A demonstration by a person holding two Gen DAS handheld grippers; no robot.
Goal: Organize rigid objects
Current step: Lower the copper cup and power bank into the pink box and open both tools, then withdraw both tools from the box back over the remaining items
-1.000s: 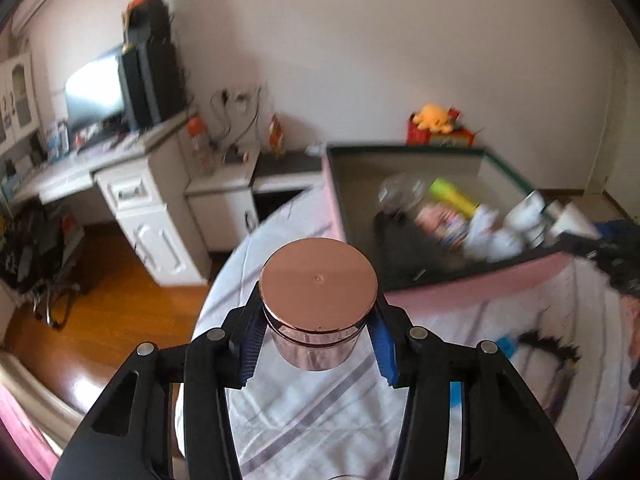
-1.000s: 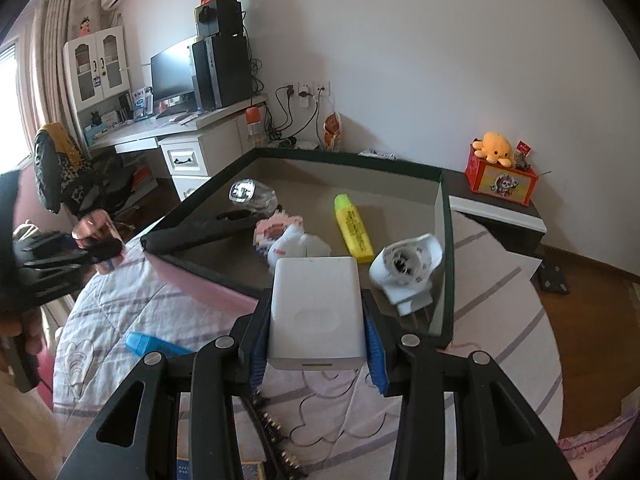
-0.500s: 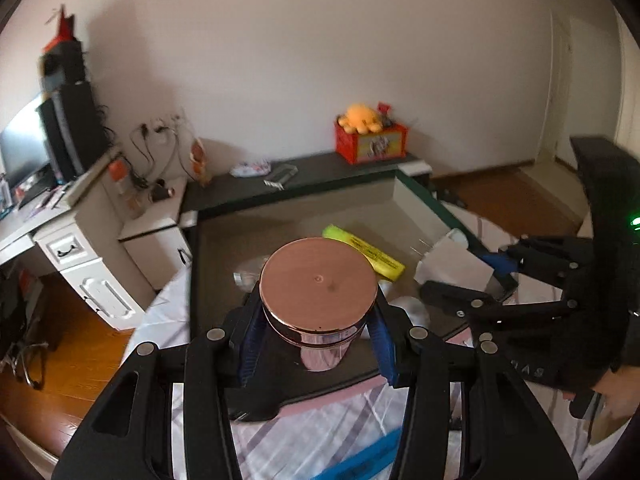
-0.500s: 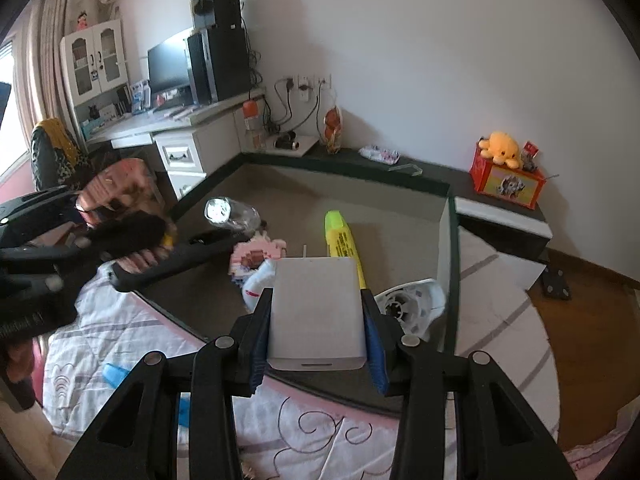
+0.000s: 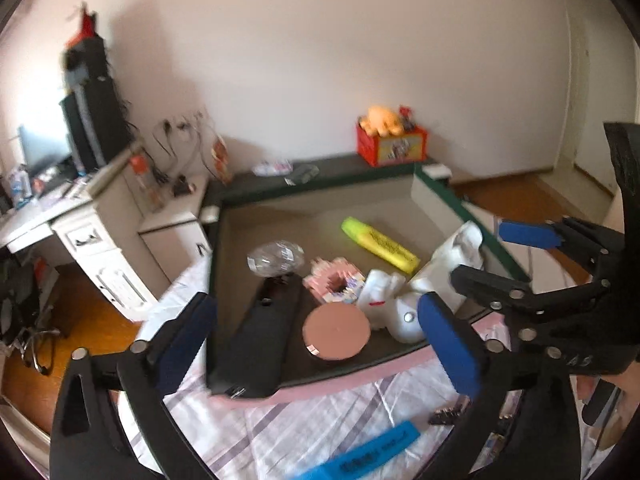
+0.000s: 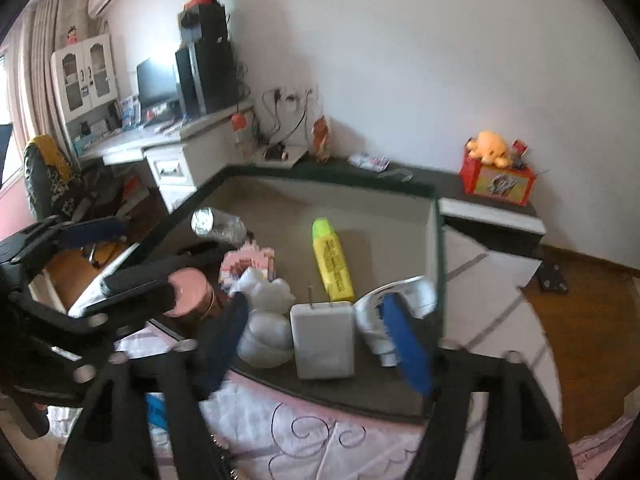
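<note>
left gripper (image 5: 316, 344): black plastic arms, blue pads, silver screw heads
right gripper (image 6: 316, 344): the same black frame, blue pads, round silver screws

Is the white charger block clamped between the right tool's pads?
No. The white charger block lies in the tray, clear of the opening right tool.

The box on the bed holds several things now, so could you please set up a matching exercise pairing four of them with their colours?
Things in the box:
1. round tin
2. highlighter
3. charger block
4. long flat piece

Colours:
a. white
b. black
c. copper pink
d. yellow with a green cap

Pairs: 1-c, 2-d, 3-a, 4-b
</note>
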